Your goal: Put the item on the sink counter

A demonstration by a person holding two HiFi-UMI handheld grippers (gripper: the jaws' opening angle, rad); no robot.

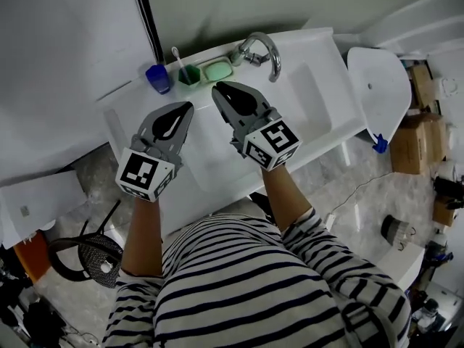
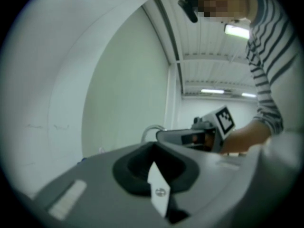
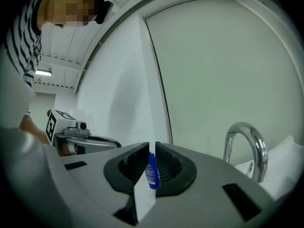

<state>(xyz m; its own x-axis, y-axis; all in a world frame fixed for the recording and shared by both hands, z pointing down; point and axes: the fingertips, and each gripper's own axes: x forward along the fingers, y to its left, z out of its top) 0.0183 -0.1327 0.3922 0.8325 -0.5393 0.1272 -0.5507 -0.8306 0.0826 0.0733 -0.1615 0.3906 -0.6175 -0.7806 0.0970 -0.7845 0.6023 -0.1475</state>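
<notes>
Where the head view looks down, the white rectangular sink counter (image 1: 326, 56) is entered first. A sunken basin (image 1: 210, 158) is set in it, and flat ledge is left along its rear edge and at its right end.

- **Curved chrome tap** (image 1: 264, 49): mounted at the rear edge, right of the basin's middle.
- **Right gripper** (image 3: 152, 150): held over the basin, with its tips near the rear edge and just left of the tap. Its jaws are drawn narrow upon the task's thing.
- **Left gripper** (image 1: 188, 107): held beside the right one, further from the rear edge. Its jaws are closed together and nothing is seen between them.
- **Row along the left part of the rear edge:** blue plastic cup (image 1: 158, 78), dark green toothbrush holder (image 1: 189, 75), pale green soap dish (image 1: 217, 69).
- **Small blue plastic bottle with a pale label** (image 3: 151, 171): pinched between the right pads, long axis upright, clear of the counter.

Bare ledge is judged to lie ahead of and below the right jaws. The right end is judged the freest spot, and it is nearer the right hand.
</notes>
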